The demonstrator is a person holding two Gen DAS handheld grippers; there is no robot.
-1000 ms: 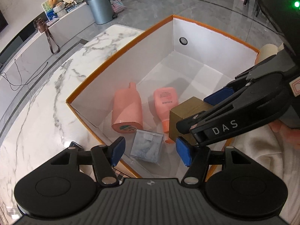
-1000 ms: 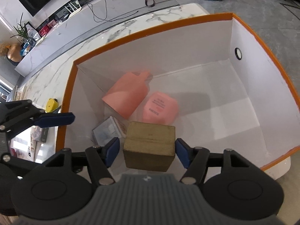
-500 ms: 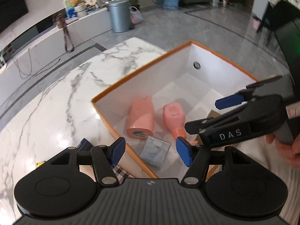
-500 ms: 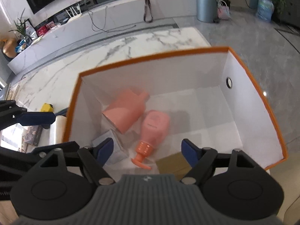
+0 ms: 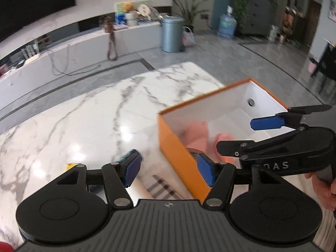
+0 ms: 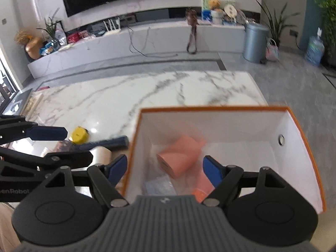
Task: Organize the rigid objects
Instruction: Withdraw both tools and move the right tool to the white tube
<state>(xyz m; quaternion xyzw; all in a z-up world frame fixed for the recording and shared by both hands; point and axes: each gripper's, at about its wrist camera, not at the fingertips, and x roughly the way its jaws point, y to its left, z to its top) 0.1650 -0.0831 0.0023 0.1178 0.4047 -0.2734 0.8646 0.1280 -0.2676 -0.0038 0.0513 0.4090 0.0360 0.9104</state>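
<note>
An orange-rimmed white box point(image 5: 178, 151) point(image 6: 302, 138) stands on the marble table. Inside it lie a pink bottle point(image 6: 180, 157) point(image 5: 196, 133), a second pink bottle with an orange cap point(image 6: 202, 185) and a clear packet point(image 6: 159, 185). My left gripper point(image 5: 169, 169) is open and empty above the box's near corner. My right gripper point(image 6: 164, 170) is open and empty above the box's left side; it also shows in the left wrist view point(image 5: 266, 122). The brown block is hidden.
Left of the box on the marble table point(image 6: 117, 105) lie a yellow tape measure point(image 6: 78, 134), a dark blue object point(image 6: 109, 141) and a white roll point(image 6: 100, 154). A checked cloth point(image 5: 161, 187) lies under my left gripper. The table's far edge drops to a grey floor.
My right gripper let go of the brown block into the box and rose. Both grippers have pulled up and back, and the box now looks smaller and lower in both views.
</note>
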